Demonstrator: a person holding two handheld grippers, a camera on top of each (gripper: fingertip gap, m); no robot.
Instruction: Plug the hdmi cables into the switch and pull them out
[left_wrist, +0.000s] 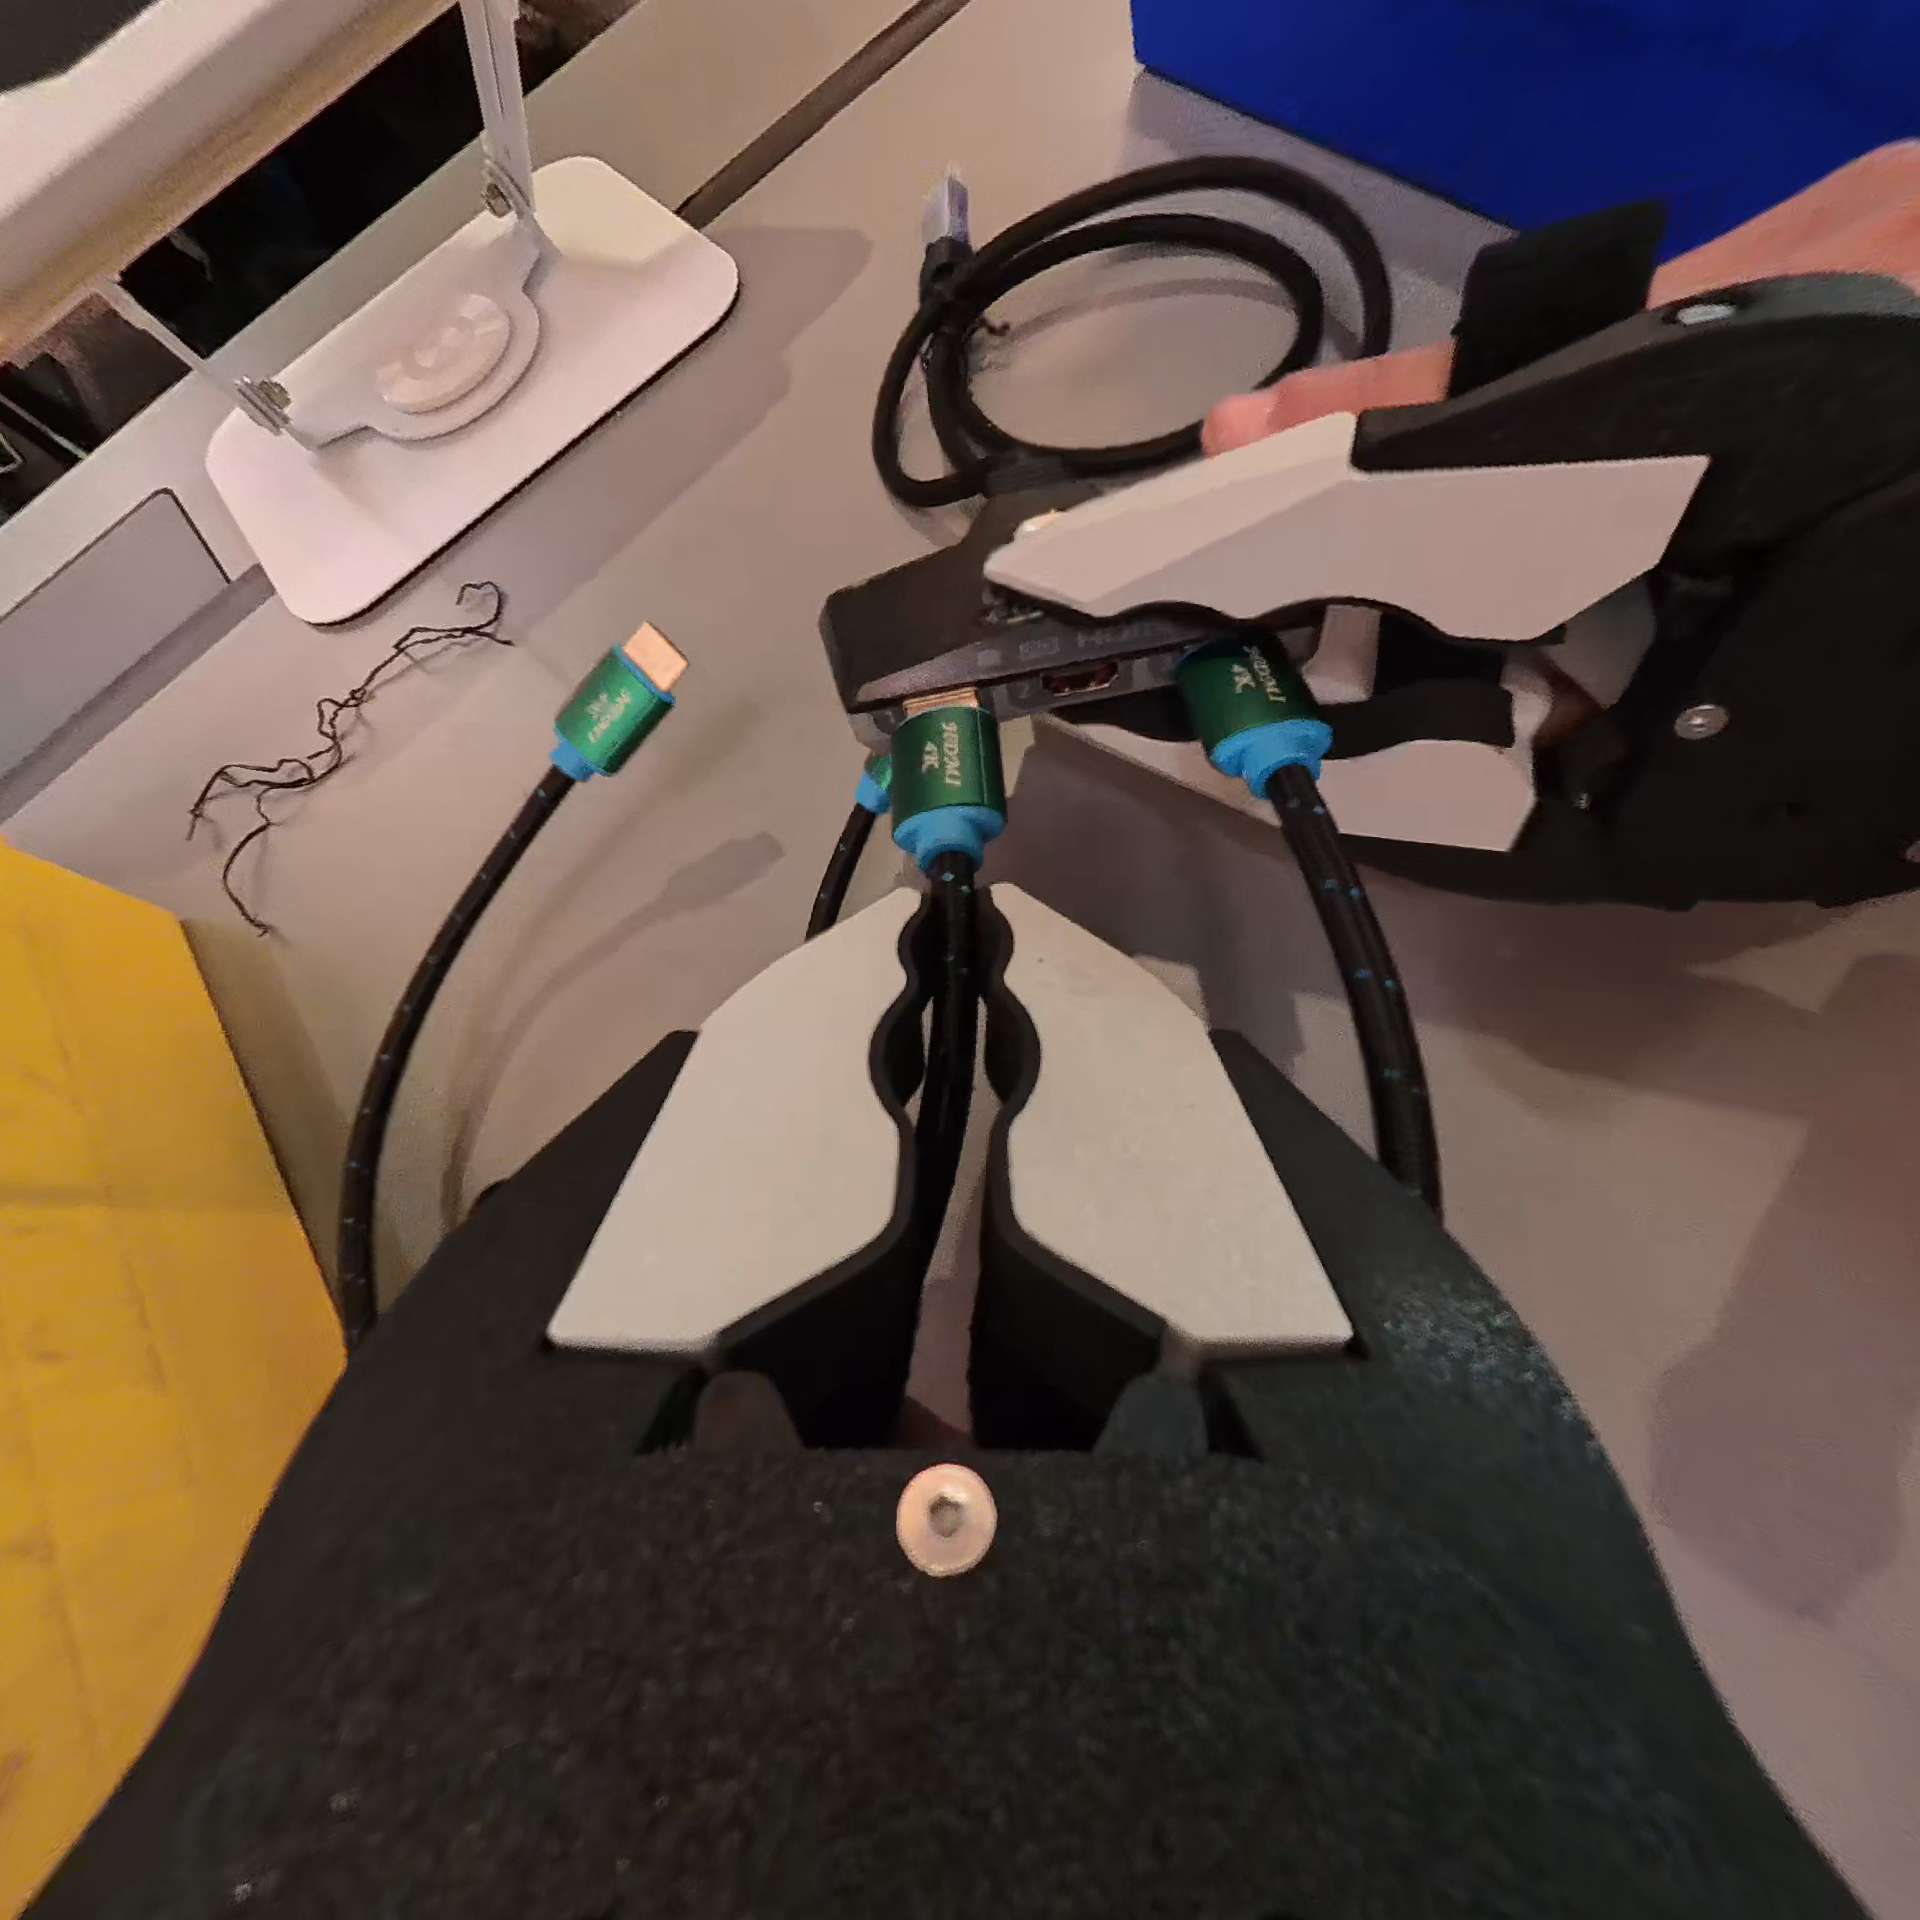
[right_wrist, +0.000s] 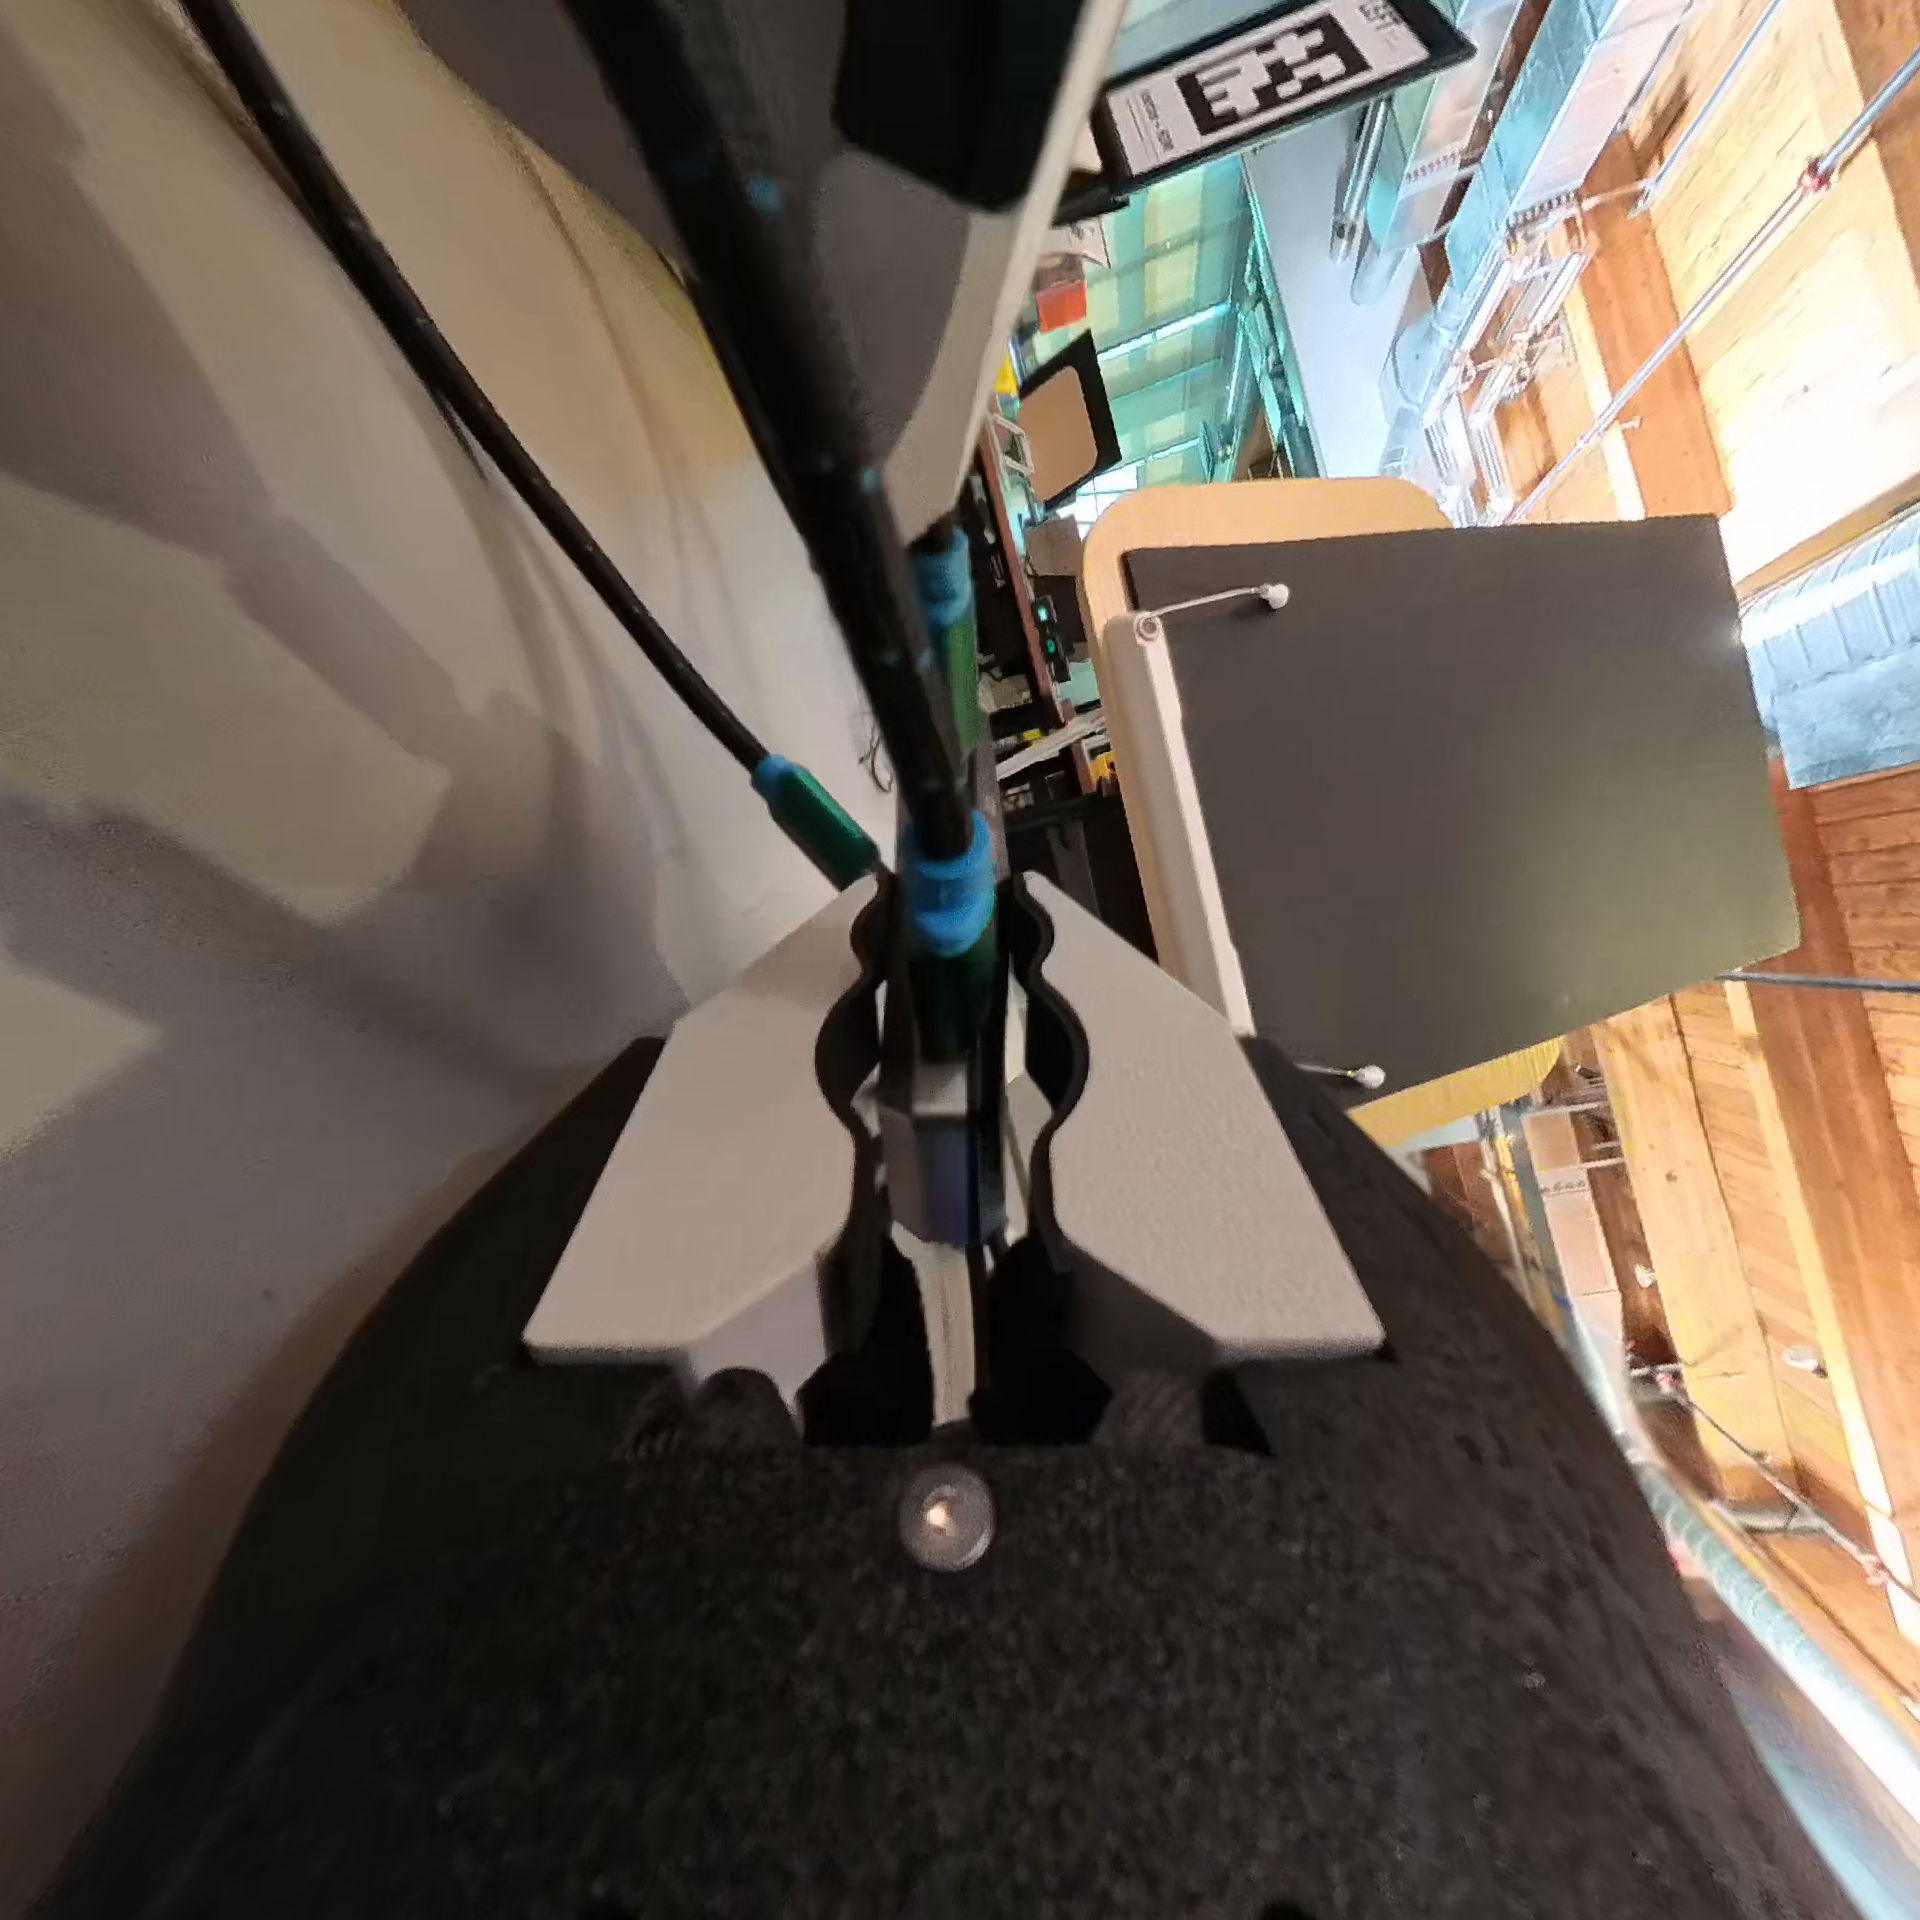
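Note:
The black HDMI switch (left_wrist: 914, 623) is held a little above the grey table. My right gripper (left_wrist: 1039, 644) comes in from the right and is shut on it, one finger above and one below. My left gripper (left_wrist: 951, 899) is shut on a black braided cable just behind its green plug (left_wrist: 940, 774). That plug's gold tip sits at the switch's left port and partly shows. A second green plug (left_wrist: 1247, 696) is in the right port; the middle port (left_wrist: 1081, 681) is empty. A loose green plug (left_wrist: 623, 696) lies to the left. In the right wrist view my right gripper (right_wrist: 956, 894) clamps the switch (right_wrist: 925, 1153) edge-on.
A white stand base (left_wrist: 468, 384) is at the back left, a yellow sheet (left_wrist: 125, 1247) at the left, a blue box (left_wrist: 1507, 94) at the back right. A coiled black cable (left_wrist: 1122, 312) lies behind the switch. A loose black thread (left_wrist: 343, 727) lies near the free plug. Some 6 cm of space lies between my two pairs of fingers.

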